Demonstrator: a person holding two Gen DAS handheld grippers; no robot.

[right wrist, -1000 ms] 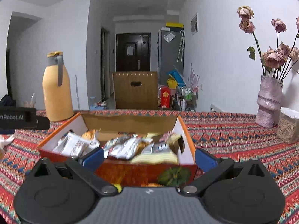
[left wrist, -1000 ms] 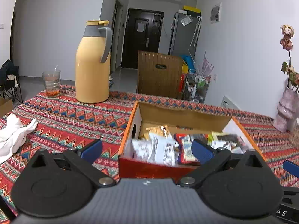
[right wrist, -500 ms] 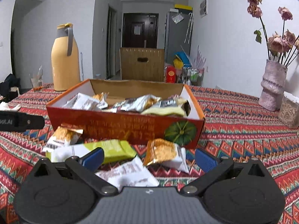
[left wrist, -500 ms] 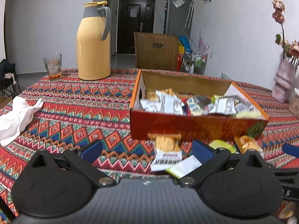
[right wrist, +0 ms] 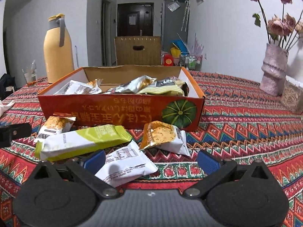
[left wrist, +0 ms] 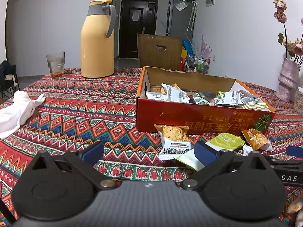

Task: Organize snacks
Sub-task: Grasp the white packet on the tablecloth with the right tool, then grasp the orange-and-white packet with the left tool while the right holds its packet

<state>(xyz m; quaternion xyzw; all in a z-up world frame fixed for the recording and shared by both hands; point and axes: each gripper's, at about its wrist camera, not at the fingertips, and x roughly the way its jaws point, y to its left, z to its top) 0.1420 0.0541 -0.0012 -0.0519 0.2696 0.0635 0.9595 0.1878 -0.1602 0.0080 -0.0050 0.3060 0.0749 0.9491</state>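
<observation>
An open orange cardboard box (right wrist: 121, 109), printed with a green pumpkin at its near right corner, sits on the tabletop (right wrist: 246, 113) under a red patterned cloth, and it is heaped with wrapped snacks (right wrist: 136, 85). Four more packets lie loose on the cloth in front of its near wall: a green and white bar (right wrist: 83, 141), an orange-topped packet (right wrist: 55, 126) to the left that touches the box, another orange one (right wrist: 164, 138) to the right, and a white packet (right wrist: 126, 164) nearest the camera. The right tongs (right wrist: 151, 160) hang low over this group, spread wide and holding nothing, the white packet lying between the blue tips. The left tongs (left wrist: 149, 151) are likewise spread and empty, set left of the packets. Farther off stand a yellow thermos jug (left wrist: 97, 39) and a drinking glass (left wrist: 55, 64); a crumpled white cloth (left wrist: 17, 109) lies at the left, and a pink vase of dried roses (right wrist: 274, 70) stands at the right.
</observation>
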